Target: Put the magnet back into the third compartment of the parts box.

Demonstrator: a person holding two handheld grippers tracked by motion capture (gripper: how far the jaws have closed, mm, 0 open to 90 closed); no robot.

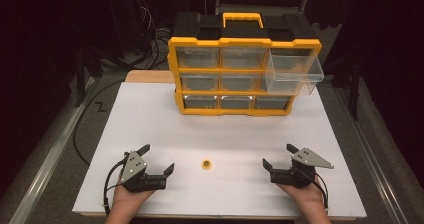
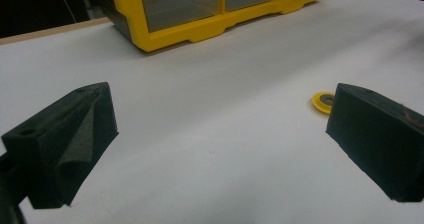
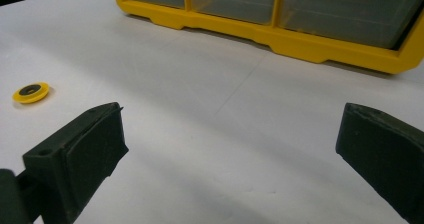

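On the white table top (image 1: 225,129), between the two hands, lies a small yellow disc (image 1: 206,164) with a dark centre, flat on the surface and apart from both tools. To its left the left gripper (image 1: 159,159) rests low over the board with its jaws spread wide and nothing between them; in the left gripper view the disc (image 2: 323,101) sits just beside the inner edge of the jaw on that view's right side, partly hidden by it. The right gripper (image 1: 278,156) is likewise released, jaws wide apart and empty, and lies farther from the disc; in the right gripper view the disc (image 3: 31,92) shows off to the left, outside the jaws. At the far side of the table stands a yellow-and-black drawer organizer (image 1: 235,79) with clear drawers and a yellow carry handle; its upper right drawer (image 1: 294,74) is pulled out. No brand, label or writing can be read on the organizer, the disc or the grippers.
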